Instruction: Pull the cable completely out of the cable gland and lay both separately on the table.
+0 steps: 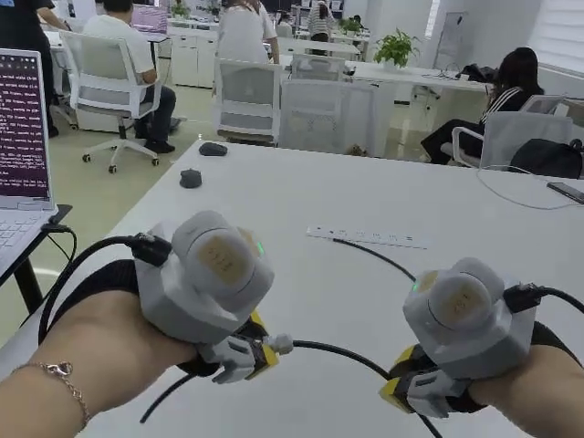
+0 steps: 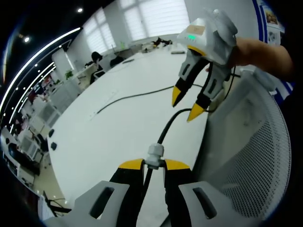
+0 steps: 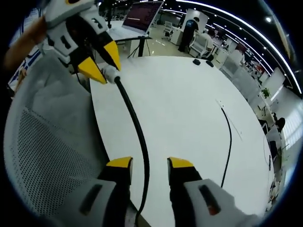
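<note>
Gripping cable gland between left jaws

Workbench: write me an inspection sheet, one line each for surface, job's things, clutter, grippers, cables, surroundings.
Surface: white table, clean where visible.
Job's things: cable gland threaded on the black cable; not yet separated, both held off the table.
Clutter: dark mouse, second mouse, white power strip.
Grippers: left gripper shut on the cable gland; right gripper open, black cable running between its jaws.
Cables: power strip lead lying on the table.
Surroundings: laptop at left, office chair, seated person, plant.
</note>
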The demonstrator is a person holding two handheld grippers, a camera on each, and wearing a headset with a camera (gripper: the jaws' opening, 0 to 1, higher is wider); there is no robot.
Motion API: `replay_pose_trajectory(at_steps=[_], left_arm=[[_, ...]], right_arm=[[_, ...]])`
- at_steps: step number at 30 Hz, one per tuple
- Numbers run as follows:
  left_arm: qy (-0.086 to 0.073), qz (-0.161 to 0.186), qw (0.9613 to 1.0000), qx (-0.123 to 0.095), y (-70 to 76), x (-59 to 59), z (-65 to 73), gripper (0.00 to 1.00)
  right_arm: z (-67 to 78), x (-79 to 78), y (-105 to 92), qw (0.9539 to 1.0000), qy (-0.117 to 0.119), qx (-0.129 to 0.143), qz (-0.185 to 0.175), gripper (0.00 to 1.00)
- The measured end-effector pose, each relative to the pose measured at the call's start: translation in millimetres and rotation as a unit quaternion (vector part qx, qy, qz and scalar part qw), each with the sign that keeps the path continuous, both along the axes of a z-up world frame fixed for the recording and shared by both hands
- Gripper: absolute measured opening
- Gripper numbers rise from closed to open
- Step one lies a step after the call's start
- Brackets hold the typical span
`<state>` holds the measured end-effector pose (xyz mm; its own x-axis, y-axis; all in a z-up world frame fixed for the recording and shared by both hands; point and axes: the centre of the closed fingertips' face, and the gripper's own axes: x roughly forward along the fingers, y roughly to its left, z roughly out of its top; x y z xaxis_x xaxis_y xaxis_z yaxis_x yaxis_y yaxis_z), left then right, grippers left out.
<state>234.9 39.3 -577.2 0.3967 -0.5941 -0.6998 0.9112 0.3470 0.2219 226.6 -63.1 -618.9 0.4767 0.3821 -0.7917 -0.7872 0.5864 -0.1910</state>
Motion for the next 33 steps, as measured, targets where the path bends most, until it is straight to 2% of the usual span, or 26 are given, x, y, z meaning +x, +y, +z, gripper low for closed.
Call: replay_pose_trajectory(at_steps=[1,3,5,9,12,14,15,18,21,25,28,31,32,33], left_arm=[[0.002,-0.001,1.0,-0.002,-1.0,-0.5,-0.1,0.16],[0.003,-0.002,1.0,-0.001,-2.1,-1.7,-1.4,0.16],[0.002,-0.003,1.0,0.003,-2.1,-2.6,-2.7,0.16],[0.0,-0.009,1.0,0.001,-6.1,-6.6,-0.9,0.16],[-0.002,-0.015,0.9999,0.002,-8.1,-8.4,-0.5,0.16],[-0.003,-0.017,0.9999,0.002,-8.1,-9.2,0.2,0.16],[-0.002,-0.017,0.9998,0.001,-7.5,-9.0,1.0,0.16],[-0.001,-0.016,0.9999,-0.005,-6.9,-9.2,2.2,0.16],[-0.003,-0.012,0.9999,0.001,-2.9,-6.9,1.0,0.16],[-0.003,-0.004,1.0,-0.005,2.0,-3.2,3.4,0.16],[-0.006,0.001,1.0,-0.002,4.6,0.3,3.1,0.16],[-0.007,0.002,1.0,-0.003,5.0,2.0,3.2,0.16],[-0.007,0.002,1.0,-0.003,4.9,2.1,3.5,0.16],[-0.008,0.001,1.0,-0.001,4.6,1.8,4.0,0.16]], right_arm=[[4.2,-0.7,6.7,0.9999,-0.002,0.015,0.001,0.32],[13.9,-3.7,25.9,0.9988,-0.005,0.041,0.024,0.29],[26.2,-3.9,49.0,0.9968,-0.023,0.061,0.046,0.28],[40.6,-3.1,77.2,0.9919,-0.055,0.066,0.093,0.25],[41.2,-3.2,86.0,0.9899,-0.06,0.057,0.115,0.19],[38.7,-2.0,82.6,0.9891,-0.066,0.033,0.127,0.05],[38.3,-1.2,83.1,0.988,-0.072,0.03,0.133,0.06],[36.4,-1.4,79.3,0.9888,-0.067,0.035,0.129,0.05],[28.6,1.5,64.5,0.9907,-0.067,0.006,0.118,0.04],[22.7,6.1,45.8,0.9943,-0.062,0.004,0.086,0.04],[14.7,8.2,31.2,0.9965,-0.051,-0.009,0.066,0.04],[3.0,5.4,18.4,0.9975,-0.029,-0.034,0.055,0.04],[1.3,3.7,16.7,0.9978,-0.02,-0.037,0.05,0.05],[2.1,4.3,18.0,0.9981,-0.02,-0.034,0.048,0.14]])
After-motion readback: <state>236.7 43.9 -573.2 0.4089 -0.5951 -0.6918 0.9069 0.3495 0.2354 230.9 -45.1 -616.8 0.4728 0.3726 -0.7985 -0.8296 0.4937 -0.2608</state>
